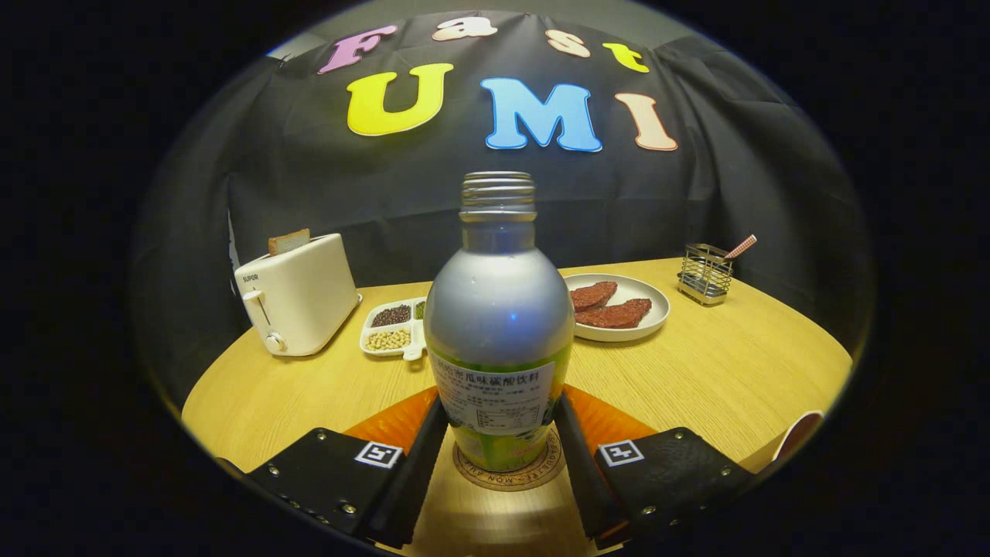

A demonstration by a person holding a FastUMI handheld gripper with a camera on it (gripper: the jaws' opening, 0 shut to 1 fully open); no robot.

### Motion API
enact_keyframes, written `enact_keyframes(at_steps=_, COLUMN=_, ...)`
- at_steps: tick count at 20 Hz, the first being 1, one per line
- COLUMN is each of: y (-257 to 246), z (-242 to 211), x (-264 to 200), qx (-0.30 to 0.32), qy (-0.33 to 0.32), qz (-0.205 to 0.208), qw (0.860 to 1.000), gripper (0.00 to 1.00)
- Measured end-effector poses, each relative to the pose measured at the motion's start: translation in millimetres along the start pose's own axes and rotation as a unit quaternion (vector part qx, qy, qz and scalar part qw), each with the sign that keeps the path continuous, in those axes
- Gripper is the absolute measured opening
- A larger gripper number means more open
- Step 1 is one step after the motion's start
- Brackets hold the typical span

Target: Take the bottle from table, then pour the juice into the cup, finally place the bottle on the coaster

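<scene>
A silver metal bottle (pixel 499 309) with a green and white label and an uncapped threaded neck stands upright between my fingers. Its base rests on a round cork coaster (pixel 510 473) on the wooden table (pixel 719 371). My gripper (pixel 500 422) holds the bottle at label height, and both fingers (pixel 421 456) touch its sides. Part of a cup's rim (pixel 800 433) shows to the right of the right finger, near the table's front edge.
A white toaster (pixel 298 298) holding a slice of bread stands at the back left. Beyond the bottle lie a divided tray of beans (pixel 394 329) and a plate (pixel 653 313) with meat slices. A small wire holder (pixel 705 272) sits back right.
</scene>
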State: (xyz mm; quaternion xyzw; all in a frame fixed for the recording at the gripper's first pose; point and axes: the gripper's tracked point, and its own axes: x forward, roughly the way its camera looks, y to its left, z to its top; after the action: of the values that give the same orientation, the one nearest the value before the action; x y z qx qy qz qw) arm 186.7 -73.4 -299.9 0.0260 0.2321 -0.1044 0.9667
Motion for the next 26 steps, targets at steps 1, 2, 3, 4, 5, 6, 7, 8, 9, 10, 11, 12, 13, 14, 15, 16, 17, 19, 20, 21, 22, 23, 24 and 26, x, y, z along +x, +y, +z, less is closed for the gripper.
enact_keyframes(at_steps=1, y=-0.9, z=-0.4, x=1.7, qx=-0.004, qy=0.001, qz=-0.003, qw=1.000, gripper=0.77)
enact_keyframes(at_steps=2, y=-3.3, z=-2.5, x=2.8, qx=-0.008, qy=0.003, qz=-0.005, qw=1.000, gripper=0.78)
enact_keyframes(at_steps=3, y=-4.1, z=-4.3, x=3.7, qx=-0.010, qy=0.006, qz=-0.006, qw=1.000, gripper=0.78)
enact_keyframes(at_steps=4, y=-3.9, z=-3.0, x=4.2, qx=-0.014, qy=0.002, qz=-0.005, qw=1.000, gripper=0.78)
enact_keyframes(at_steps=5, y=-3.8, z=-3.2, x=4.9, qx=-0.017, qy=0.003, qz=-0.005, qw=1.000, gripper=0.78)
enact_keyframes(at_steps=6, y=-3.5, z=-4.0, x=4.3, qx=-0.021, qy=0.002, qz=-0.004, qw=1.000, gripper=0.79)
enact_keyframes(at_steps=7, y=-3.3, z=-3.9, x=4.1, qx=-0.024, qy=0.002, qz=-0.003, qw=1.000, gripper=0.79)
enact_keyframes(at_steps=8, y=-2.5, z=-4.5, x=4.5, qx=-0.025, qy=0.001, qz=-0.001, qw=1.000, gripper=0.79)
enact_keyframes(at_steps=9, y=-2.2, z=-4.7, x=4.9, qx=-0.024, qy=0.002, qz=0.001, qw=1.000, gripper=0.80)
enact_keyframes(at_steps=10, y=-2.4, z=-5.1, x=4.3, qx=-0.025, qy=0.002, qz=0.001, qw=1.000, gripper=0.80)
enact_keyframes(at_steps=11, y=-2.0, z=-4.8, x=4.1, qx=-0.026, qy=0.002, qz=0.002, qw=1.000, gripper=0.81)
enact_keyframes(at_steps=12, y=-1.8, z=-6.1, x=4.2, qx=-0.028, qy=0.003, qz=0.004, qw=1.000, gripper=0.81)
enact_keyframes(at_steps=13, y=-1.6, z=-6.8, x=3.4, qx=-0.031, qy=0.004, qz=0.004, qw=1.000, gripper=0.81)
enact_keyframes(at_steps=14, y=-0.7, z=-7.5, x=3.1, qx=-0.036, qy=0.003, qz=0.006, qw=0.999, gripper=0.84)
enact_keyframes(at_steps=15, y=0.2, z=-7.2, x=2.2, qx=-0.042, qy=0.001, qz=0.008, qw=0.999, gripper=0.84)
enact_keyframes(at_steps=16, y=-0.2, z=-7.0, x=1.0, qx=-0.046, qy=-0.001, qz=0.010, qw=0.999, gripper=0.84)
enact_keyframes(at_steps=17, y=1.6, z=-8.5, x=3.9, qx=-0.049, qy=-0.004, qz=0.012, qw=0.999, gripper=0.84)
enact_keyframes(at_steps=19, y=1.5, z=-2.8, x=-3.1, qx=-0.051, qy=-0.009, qz=0.013, qw=0.999, gripper=0.98)
enact_keyframes(at_steps=20, y=1.6, z=-0.7, x=-4.8, qx=-0.049, qy=-0.012, qz=0.014, qw=0.999, gripper=0.98)
enact_keyframes(at_steps=21, y=2.2, z=2.4, x=-6.6, qx=-0.047, qy=-0.016, qz=0.016, qw=0.999, gripper=0.98)
enact_keyframes(at_steps=22, y=2.4, z=3.8, x=-7.6, qx=-0.045, qy=-0.019, qz=0.018, qw=0.999, gripper=0.98)
enact_keyframes(at_steps=23, y=1.6, z=5.9, x=-9.8, qx=-0.043, qy=-0.021, qz=0.018, qw=0.999, gripper=0.98)
enact_keyframes(at_steps=24, y=0.3, z=7.7, x=-12.8, qx=-0.042, qy=-0.023, qz=0.018, qw=0.999, gripper=0.98)
enact_keyframes(at_steps=26, y=-1.1, z=13.2, x=-21.7, qx=-0.037, qy=-0.026, qz=0.018, qw=0.999, gripper=0.98)
